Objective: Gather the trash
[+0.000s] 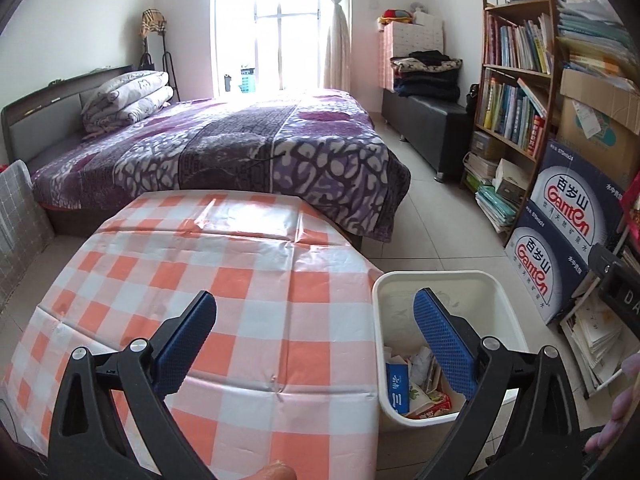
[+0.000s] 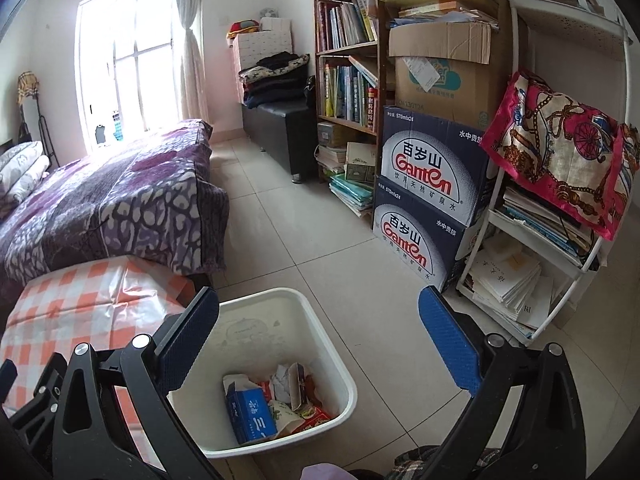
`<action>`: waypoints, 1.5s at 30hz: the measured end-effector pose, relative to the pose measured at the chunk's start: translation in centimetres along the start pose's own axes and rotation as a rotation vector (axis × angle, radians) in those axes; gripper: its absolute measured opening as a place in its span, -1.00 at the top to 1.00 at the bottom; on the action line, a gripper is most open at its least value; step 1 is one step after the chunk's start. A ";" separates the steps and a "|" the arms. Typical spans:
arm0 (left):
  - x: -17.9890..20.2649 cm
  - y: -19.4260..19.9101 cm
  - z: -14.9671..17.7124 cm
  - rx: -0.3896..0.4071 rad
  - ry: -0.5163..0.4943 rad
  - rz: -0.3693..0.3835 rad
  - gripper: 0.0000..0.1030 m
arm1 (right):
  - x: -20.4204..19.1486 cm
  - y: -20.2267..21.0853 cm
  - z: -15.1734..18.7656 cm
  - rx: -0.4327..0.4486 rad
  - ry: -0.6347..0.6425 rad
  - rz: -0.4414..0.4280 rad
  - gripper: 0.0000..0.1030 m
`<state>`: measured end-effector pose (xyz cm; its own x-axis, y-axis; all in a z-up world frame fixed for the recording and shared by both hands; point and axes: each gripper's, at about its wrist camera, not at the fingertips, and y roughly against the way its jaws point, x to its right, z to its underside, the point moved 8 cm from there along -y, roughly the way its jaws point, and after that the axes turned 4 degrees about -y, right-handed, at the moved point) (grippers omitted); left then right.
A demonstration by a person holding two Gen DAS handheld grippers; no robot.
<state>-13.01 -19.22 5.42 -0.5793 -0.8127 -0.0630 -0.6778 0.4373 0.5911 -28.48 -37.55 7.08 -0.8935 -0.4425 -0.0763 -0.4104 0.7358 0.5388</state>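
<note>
**A:** How do your fingers stand right now?

**B:** Your left gripper (image 1: pixel 316 316) is spread wide with nothing between its blue pads (image 1: pixel 444 344). Your right gripper (image 2: pixel 320 312) is just as wide and just as empty.

**A:** And the trash?

**B:** It lies in the white bin (image 2: pixel 340 364) on the tiled floor (image 2: pixel 320 232). From your right wrist view the bin sits between your two fingers, nearer the left one, whose tip overlaps its rim. Inside you can see a blue carton (image 2: pixel 250 410), crumpled paper (image 2: pixel 282 384) and red-printed wrappers (image 2: pixel 316 416), all at the bottom.

**A:** And on your left side?

**B:** There your right-hand finger crosses in front of the bin (image 1: pixel 508 312), and your left-hand finger hangs over the checked tablecloth (image 1: pixel 240 264). The bin stands just beside the table's edge, to the right of it.

**A:** Beyond the fingertips?

**B:** The bed with the purple cover (image 1: pixel 240 148), and to the right the stacked water cartons (image 2: pixel 428 196) by the bookshelf (image 2: pixel 348 60).
</note>
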 end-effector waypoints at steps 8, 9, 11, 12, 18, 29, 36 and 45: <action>-2.6 1.3 0.0 0.020 0.041 -0.037 -0.87 | -3.4 1.2 2.0 0.063 0.093 -0.028 -0.86; -2.7 1.3 0.1 0.017 0.043 -0.034 -0.87 | -3.6 1.4 2.0 0.073 0.105 -0.030 -0.86; -2.7 1.2 0.3 0.009 0.047 -0.033 -0.87 | -4.0 1.6 2.0 0.084 0.110 -0.033 -0.86; -2.7 1.1 0.4 0.006 0.047 -0.035 -0.87 | -4.0 1.7 1.9 0.093 0.109 -0.035 -0.86; -2.8 1.1 0.4 0.005 0.059 -0.034 -0.87 | -4.4 2.0 2.0 0.107 0.127 -0.034 -0.86; -3.0 0.9 0.3 -0.003 0.067 -0.039 -0.87 | -4.4 1.6 2.2 0.091 0.126 -0.040 -0.86; -3.0 0.9 0.3 -0.004 0.068 -0.039 -0.87 | -4.4 1.3 2.5 0.075 0.124 -0.044 -0.86; -3.1 0.8 0.3 -0.005 0.068 -0.040 -0.87 | -4.5 1.4 2.7 0.073 0.125 -0.045 -0.86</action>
<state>-11.90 -16.22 5.81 -0.5192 -0.8540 -0.0319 -0.6975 0.4019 0.5933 -25.54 -33.19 5.94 -0.8460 -0.5331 0.0083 -0.4659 0.7468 0.4747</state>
